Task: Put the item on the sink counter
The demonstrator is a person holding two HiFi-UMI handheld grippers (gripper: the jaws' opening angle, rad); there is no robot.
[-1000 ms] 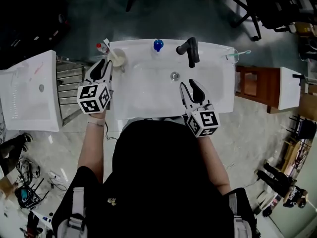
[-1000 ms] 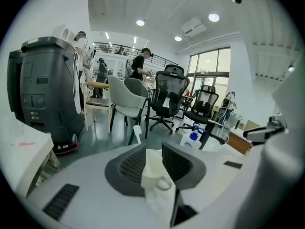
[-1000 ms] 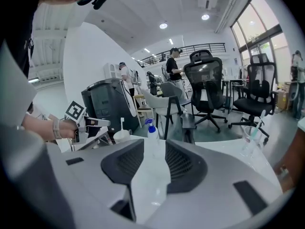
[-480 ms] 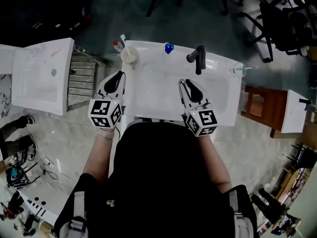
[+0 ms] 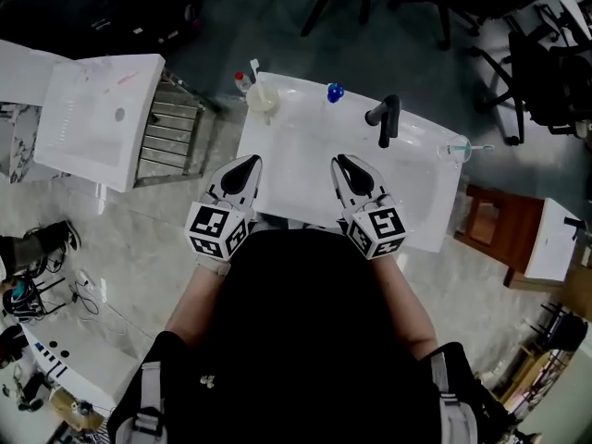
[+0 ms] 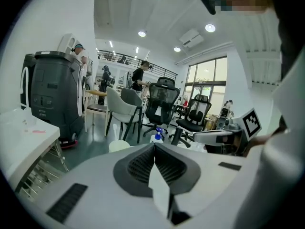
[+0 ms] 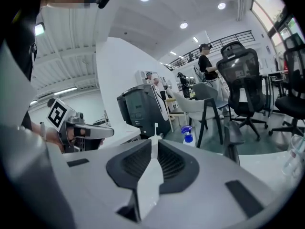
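Cup (image 5: 263,99) stands on sink bench (image 5: 442,213); both grippers empty at near edge.
Left gripper (image 5: 248,162) fingers fully shut, right gripper (image 5: 342,163) fingers closing on nothing; upright cup at far-left corner, ahead of the nearer left gripper.

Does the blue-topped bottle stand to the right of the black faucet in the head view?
No, the blue-topped bottle stands to the left of the black faucet, between it and the cream cup.
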